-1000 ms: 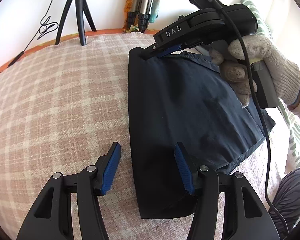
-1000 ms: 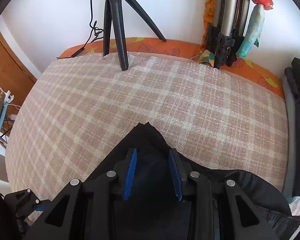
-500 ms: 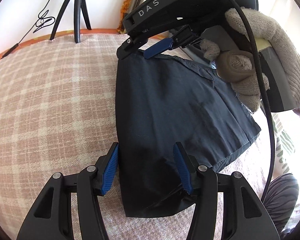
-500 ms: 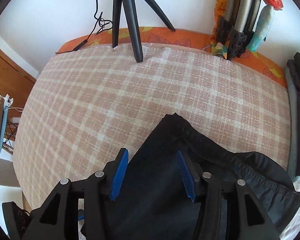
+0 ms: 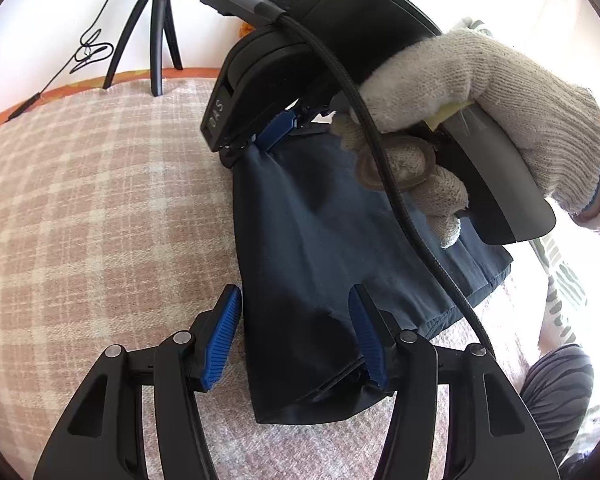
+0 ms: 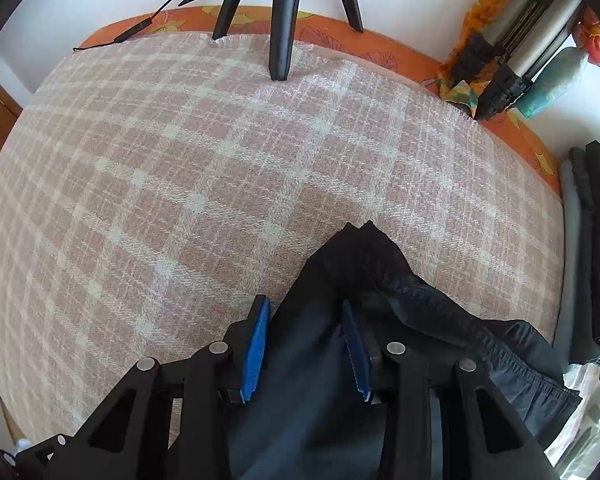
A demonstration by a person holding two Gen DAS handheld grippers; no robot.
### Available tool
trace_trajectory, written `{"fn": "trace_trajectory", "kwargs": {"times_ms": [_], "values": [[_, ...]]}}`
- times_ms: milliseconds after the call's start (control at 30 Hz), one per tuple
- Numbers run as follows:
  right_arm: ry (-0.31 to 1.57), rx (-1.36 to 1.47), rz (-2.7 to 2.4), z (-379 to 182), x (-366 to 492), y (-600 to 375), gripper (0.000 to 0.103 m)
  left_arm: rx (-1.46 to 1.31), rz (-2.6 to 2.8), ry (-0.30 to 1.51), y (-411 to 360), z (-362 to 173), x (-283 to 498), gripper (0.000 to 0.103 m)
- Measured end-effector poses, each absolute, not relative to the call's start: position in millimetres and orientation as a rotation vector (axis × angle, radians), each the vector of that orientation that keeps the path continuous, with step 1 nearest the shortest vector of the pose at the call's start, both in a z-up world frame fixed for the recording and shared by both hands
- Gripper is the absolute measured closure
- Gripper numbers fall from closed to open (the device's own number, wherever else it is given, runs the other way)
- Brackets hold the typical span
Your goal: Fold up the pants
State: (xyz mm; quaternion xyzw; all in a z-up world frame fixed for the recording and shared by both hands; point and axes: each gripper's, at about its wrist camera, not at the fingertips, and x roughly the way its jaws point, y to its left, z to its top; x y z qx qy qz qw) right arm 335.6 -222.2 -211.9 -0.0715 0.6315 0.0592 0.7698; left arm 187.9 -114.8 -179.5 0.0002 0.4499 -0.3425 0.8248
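Dark navy pants (image 5: 324, 240) lie folded, seemingly doubled, on plaid blanket (image 5: 100, 208)

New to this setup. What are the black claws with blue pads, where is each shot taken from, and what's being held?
There is no robot here: a person in knit gloves holds a hand-held two-finger gripper in each hand. Each gripper carries a fisheye camera looking along its own fingers, so each picture shows that gripper's black fingers with blue pads at the bottom.

In the left wrist view, the left gripper stands open around the near corner of the folded dark navy pants, without pinching it. Farther back is the gloved right hand.

In the right wrist view, the right gripper has pants cloth between its pads; whether it pinches is unclear.

The pants lie on a pink plaid blanket. A black tripod stands at the far edge.
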Motion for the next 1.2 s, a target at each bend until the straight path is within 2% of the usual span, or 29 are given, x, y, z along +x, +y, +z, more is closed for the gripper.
{"fn": "trace_trajectory", "kwargs": {"times_ms": [100,133,267,333,400,467,500,1000,1200], "values": [[1.366,-0.079,0.154,-207.9,333.5,-235.3,0.089,-0.013,-0.715,0.992,-114.9,-183.8,192.0,0.039],[1.365,-0.056,0.167,-206.2,332.0,-240.1,0.093,-0.022,-0.716,1.004,-115.1,-185.4,193.1,0.038],[1.334,0.003,0.191,-195.0,324.9,-253.7,0.097,-0.026,-0.737,1.033,-121.8,-189.5,195.2,0.038],[1.316,0.044,0.201,-188.2,321.4,-260.3,0.098,-0.018,-0.733,1.037,-126.5,-190.6,193.7,0.044],[1.299,0.087,0.208,-179.9,317.2,-268.4,0.099,-0.023,-0.734,1.049,-130.9,-191.0,193.6,0.079],[1.280,0.114,0.221,-170.0,314.6,-274.9,0.099,-0.011,-0.745,1.029,-128.9,-186.2,190.2,0.090],[1.269,0.131,0.226,-164.6,312.7,-278.1,0.099,-0.001,-0.755,1.013,-129.1,-181.2,189.1,0.092],[1.056,0.372,0.250,-80.3,268.2,-372.2,0.100,0.213,-0.918,0.865,-197.1,-93.2,161.5,0.096],[1.007,0.436,0.213,-72.7,244.8,-427.5,0.100,0.295,-1.001,0.849,-252.1,-84.3,147.5,0.096]]}}
